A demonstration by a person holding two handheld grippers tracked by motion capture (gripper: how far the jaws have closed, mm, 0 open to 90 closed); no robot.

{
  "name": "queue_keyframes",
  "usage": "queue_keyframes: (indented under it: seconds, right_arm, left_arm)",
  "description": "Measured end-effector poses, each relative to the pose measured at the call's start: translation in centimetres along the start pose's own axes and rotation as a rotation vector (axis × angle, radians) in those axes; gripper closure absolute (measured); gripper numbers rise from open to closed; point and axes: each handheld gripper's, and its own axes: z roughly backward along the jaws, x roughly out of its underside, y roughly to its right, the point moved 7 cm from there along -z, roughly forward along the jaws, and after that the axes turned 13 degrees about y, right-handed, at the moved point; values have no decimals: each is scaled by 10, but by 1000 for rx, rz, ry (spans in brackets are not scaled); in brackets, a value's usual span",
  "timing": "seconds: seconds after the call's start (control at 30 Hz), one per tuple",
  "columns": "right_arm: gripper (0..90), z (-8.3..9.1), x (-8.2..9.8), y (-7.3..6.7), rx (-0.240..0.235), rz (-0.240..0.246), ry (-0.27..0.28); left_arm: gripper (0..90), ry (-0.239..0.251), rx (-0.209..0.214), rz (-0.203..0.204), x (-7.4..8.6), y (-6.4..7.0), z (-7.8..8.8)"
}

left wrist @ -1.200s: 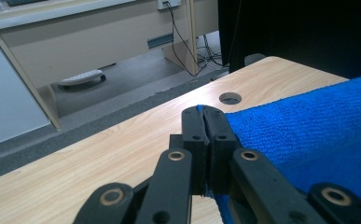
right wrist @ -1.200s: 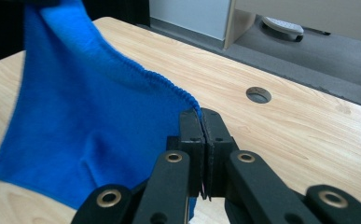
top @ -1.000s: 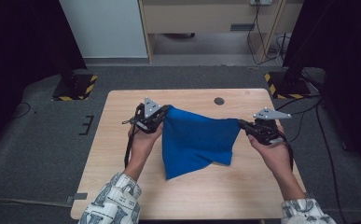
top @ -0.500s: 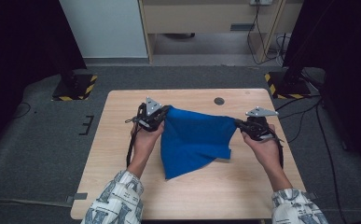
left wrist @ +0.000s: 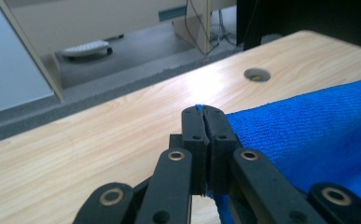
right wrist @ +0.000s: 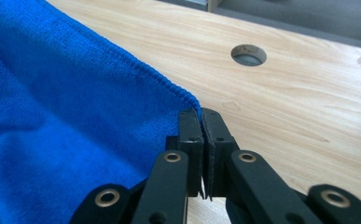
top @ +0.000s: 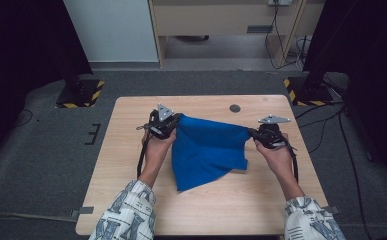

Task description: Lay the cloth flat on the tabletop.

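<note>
Both tools, left tool point(top: 173, 121) and right tool point(top: 253, 134), clamped on blue cloth point(top: 206, 150) corners; thin bite, a hard tug may slip it free.

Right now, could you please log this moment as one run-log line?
left gripper: shut on blue cloth corner | right gripper: shut on opposite corner | cloth: stretched between them, lower part draped on wooden table

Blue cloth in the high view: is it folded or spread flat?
Neither: the blue cloth hangs stretched between the left gripper and right gripper, its lower part draping in a point onto the table.
</note>
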Motion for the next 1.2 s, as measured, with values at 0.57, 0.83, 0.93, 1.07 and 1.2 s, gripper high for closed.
queue_keyframes:
  seconds: [0.57,0.83,0.93,1.07,1.2]
  right_arm:
    - [856,-51,17,0,11,-25,-82]
    - [327,-76,23,1,67,-11,-81]
    - [256,-73,19,-2,71,6,-69]
    - [228,-62,18,-7,53,14,-72]
    - [237,-43,27,-15,16,27,-88]
  left_arm:
    - [871,-99,-46,3,34,-22,-25]
    - [435,-114,-59,46,48,-26,-35]
    - [360,-99,-66,48,43,-29,-31]
    - [291,-111,-60,63,37,-28,-22]
    - [265,-86,-28,59,35,-18,-4]
